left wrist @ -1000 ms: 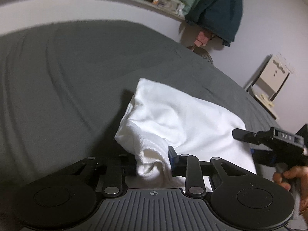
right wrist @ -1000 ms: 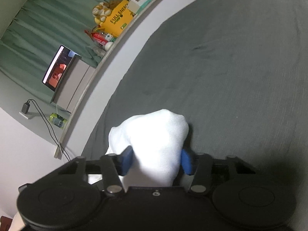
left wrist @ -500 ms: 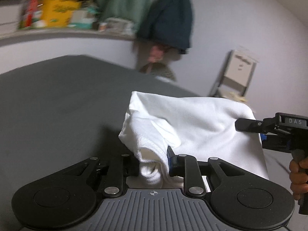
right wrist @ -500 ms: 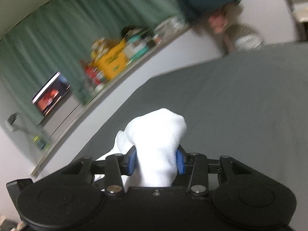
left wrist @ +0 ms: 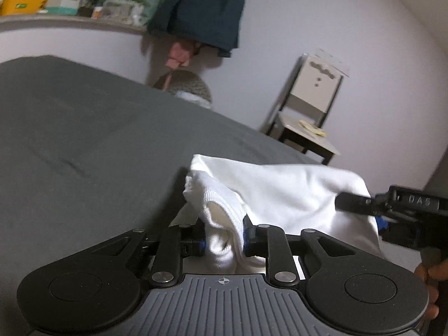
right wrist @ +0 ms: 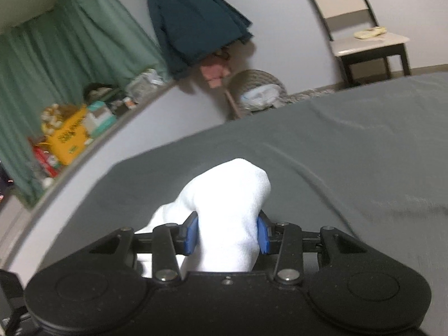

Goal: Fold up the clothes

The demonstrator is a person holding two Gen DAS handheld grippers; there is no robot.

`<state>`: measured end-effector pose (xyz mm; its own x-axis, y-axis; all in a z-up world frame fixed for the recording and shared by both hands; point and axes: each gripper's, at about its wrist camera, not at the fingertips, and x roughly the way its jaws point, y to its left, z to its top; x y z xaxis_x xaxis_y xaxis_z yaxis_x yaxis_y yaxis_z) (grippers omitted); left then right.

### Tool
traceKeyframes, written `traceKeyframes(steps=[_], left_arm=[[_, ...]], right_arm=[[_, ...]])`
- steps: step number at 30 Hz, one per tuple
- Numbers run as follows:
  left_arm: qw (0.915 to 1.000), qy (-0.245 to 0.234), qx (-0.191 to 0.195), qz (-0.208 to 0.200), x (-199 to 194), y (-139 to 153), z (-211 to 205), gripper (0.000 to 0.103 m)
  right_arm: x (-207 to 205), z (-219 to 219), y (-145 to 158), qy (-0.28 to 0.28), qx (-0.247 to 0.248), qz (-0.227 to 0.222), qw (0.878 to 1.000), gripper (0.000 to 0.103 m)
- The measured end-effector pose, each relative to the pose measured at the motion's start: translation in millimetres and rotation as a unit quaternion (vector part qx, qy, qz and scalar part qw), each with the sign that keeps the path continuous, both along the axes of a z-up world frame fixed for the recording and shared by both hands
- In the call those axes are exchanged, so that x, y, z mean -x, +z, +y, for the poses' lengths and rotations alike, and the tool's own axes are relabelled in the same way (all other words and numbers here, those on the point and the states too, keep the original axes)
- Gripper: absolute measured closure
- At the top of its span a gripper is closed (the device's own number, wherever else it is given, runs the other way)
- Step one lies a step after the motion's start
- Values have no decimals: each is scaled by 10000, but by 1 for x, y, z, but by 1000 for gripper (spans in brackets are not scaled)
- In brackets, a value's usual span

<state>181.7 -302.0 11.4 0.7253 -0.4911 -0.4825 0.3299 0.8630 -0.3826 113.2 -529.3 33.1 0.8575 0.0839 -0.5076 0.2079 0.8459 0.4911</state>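
- On the left, we are keeping the left gripper (left wrist: 224,242) clamped on a bunched, ribbed edge of the white knit garment (left wrist: 285,193); its jaws are nearly closed, with only the thickness of the cloth between them.
- Compared with a second ago, we are tipping this gripper's view upward: the grey bedsheet (left wrist: 84,128) is filling less of the left wrist view, while the wall, the dark teal jacket (left wrist: 207,8) hanging there and the pale wooden chair (left wrist: 316,103) are coming into sight.
- In the middle, the garment is hanging stretched between our two grippers above the sheet; whether its lower edge is touching the bed, we cannot tell.
- On the right, we are gripping the other corner with the right gripper (right wrist: 227,233), its blue pads (right wrist: 191,233) pressed against a thick wad of white cloth, so the jaws are standing partly apart but firmly loaded.
- This view has been swinging up too, from sheet towards the green curtain (right wrist: 64,56) and chair.
- We are reading this as a joint lift, likely preparing to carry the held edge over for a fold; the fold itself is not yet laid.
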Motion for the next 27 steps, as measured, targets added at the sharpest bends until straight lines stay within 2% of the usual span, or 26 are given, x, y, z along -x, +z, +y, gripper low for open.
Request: traceKeyframes(steps=[4, 6, 10, 11, 13, 17, 19, 21, 23, 27], left_arm=[[9998, 71, 30, 201, 2, -9, 8, 80], [9996, 14, -34, 285, 4, -13, 12, 76], [9990, -83, -243, 353, 7, -14, 19, 48], [9988, -66, -319, 360, 6, -12, 21, 35], [9984, 11, -464, 318, 8, -8, 29, 20], [9989, 120, -459, -55, 19, 10, 55, 20], [9971, 287, -461, -538, 28, 25, 67, 20], [9928, 191, -465, -1091, 35, 38, 73, 20], [9875, -172, -542, -1473, 38, 47, 67, 20], [9736, -1107, -793, -1831, 43, 48, 34, 20]], right_arm=[[-4, -2, -15, -262, -161, 204, 9993, 57], [-3, -2, -20, -357, -162, 310, 9987, 54], [5, -4, -23, -539, -62, 452, 9975, 39], [6, -4, -24, -575, -56, 475, 9972, 37], [11, -6, -23, -680, -108, 490, 9964, 37], [16, -5, -11, -760, 52, 306, 9966, 37], [16, -1, -9, -666, 132, 200, 9975, 37], [15, 2, -6, -572, 211, 94, 9981, 37], [14, 5, -4, -478, 290, -12, 9984, 37], [12, 12, 0, -288, 449, -225, 9983, 40]])
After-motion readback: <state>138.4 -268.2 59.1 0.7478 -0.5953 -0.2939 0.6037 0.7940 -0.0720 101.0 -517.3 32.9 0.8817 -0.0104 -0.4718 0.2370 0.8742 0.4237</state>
